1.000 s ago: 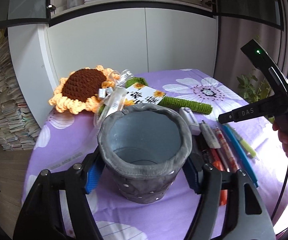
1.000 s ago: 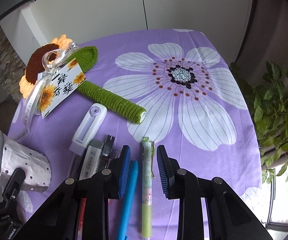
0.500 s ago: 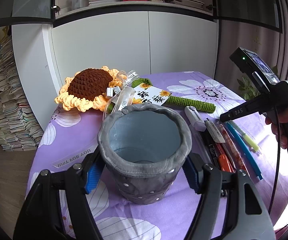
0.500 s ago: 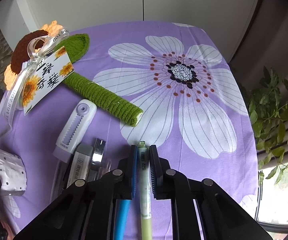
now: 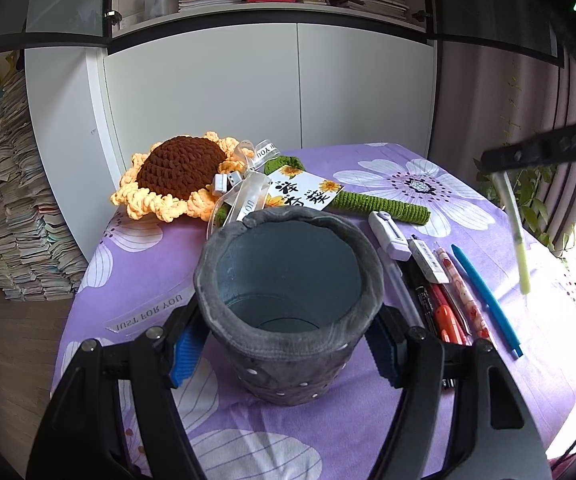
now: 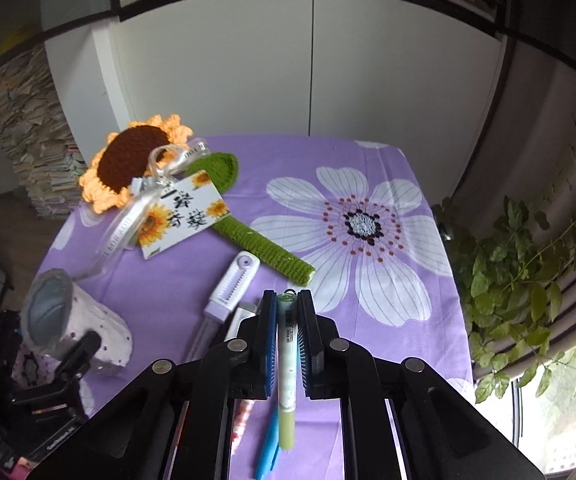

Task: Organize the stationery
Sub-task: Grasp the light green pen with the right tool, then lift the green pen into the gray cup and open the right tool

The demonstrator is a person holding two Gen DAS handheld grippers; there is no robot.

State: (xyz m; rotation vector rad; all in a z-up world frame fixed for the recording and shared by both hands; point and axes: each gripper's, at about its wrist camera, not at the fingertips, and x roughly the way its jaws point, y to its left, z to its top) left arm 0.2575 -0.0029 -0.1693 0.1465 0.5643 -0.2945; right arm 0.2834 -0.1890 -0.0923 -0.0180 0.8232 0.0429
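Observation:
My left gripper (image 5: 288,352) is shut on a grey felt pen holder (image 5: 288,280) that stands upright and empty on the purple flowered tablecloth (image 5: 140,280). My right gripper (image 6: 287,320) is shut on a light green pen (image 6: 287,360) and holds it lifted above the table; in the left wrist view the pen (image 5: 513,232) hangs down from that gripper at the right. The pen holder also shows at the left of the right wrist view (image 6: 76,328). A row of pens lies right of the holder, among them a blue pen (image 5: 487,300) and a red pen (image 5: 447,320).
A crocheted sunflower (image 5: 180,176) with a green stem (image 5: 379,204) and a gift card (image 5: 303,192) lies at the back of the table. A white correction tape (image 5: 387,232) lies by the pens. A leafy plant (image 6: 527,280) stands right of the table.
My right gripper closed on the light green pen and lifted it off the table. The left gripper kept its hold on the pen holder.

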